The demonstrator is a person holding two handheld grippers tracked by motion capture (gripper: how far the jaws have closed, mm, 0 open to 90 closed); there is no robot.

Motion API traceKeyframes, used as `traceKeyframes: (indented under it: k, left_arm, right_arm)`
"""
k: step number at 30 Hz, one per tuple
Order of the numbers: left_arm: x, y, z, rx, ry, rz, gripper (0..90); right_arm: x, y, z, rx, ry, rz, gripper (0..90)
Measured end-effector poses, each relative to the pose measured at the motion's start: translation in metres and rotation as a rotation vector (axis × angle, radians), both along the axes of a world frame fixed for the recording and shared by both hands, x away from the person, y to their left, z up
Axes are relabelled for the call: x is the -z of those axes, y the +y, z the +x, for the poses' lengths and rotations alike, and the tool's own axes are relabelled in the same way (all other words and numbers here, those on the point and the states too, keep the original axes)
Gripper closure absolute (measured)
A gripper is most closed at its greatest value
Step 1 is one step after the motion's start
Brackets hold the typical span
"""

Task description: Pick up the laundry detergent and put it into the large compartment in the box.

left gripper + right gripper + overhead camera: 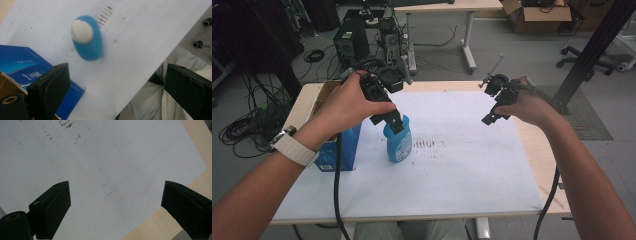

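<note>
A blue plastic bottle (399,141) with a white cap stands upright on the white mat (462,165), left of centre. My left gripper (393,120) hangs just above its top, jaws open and empty. In the left gripper view the bottle (88,37) is seen from above, its white cap (82,31) ahead of the wide-apart jaws of the left gripper (117,92). My right gripper (493,117) is raised over the right part of the mat, open and empty. The right gripper view has the right gripper (116,210) over bare white mat (100,170).
A blue carton (334,152) with a cardboard box (324,95) behind it stands at the table's left edge, close to the bottle. Brown smudges (424,144) mark the mat beside the bottle. Bare wood (544,165) runs along the table's right side. Desks, cables and boxes stand beyond.
</note>
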State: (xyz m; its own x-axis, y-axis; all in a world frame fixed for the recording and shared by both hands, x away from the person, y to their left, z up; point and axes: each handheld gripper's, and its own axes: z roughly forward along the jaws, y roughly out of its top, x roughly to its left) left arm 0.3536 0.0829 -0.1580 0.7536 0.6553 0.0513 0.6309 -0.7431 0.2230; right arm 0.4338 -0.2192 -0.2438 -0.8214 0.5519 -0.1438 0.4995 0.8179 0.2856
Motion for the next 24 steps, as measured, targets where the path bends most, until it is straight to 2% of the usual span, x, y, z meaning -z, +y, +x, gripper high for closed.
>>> traceKeyframes:
  k: [2,13,21,24]
  left_arm:
    - [-0.001,-0.001,0.003,-0.027,-0.011,0.0,7.2]
    - [0.0,-0.003,0.017,-0.1,-0.011,-0.024,7.2]
    - [0.009,0.0,0.029,-0.154,-0.017,-0.033,7.0]
    - [0.014,-0.002,0.033,-0.159,-0.011,-0.028,6.9]
  right_arm:
    - [0.0,0.001,0.0,-0.003,0.0,-0.001,8.6]
    - [-0.001,0.003,0.001,-0.008,-0.001,-0.001,8.6]
    - [0.0,0.004,0.002,-0.011,-0.001,-0.003,8.6]
    - [0.0,0.003,0.002,-0.01,-0.002,-0.003,8.6]
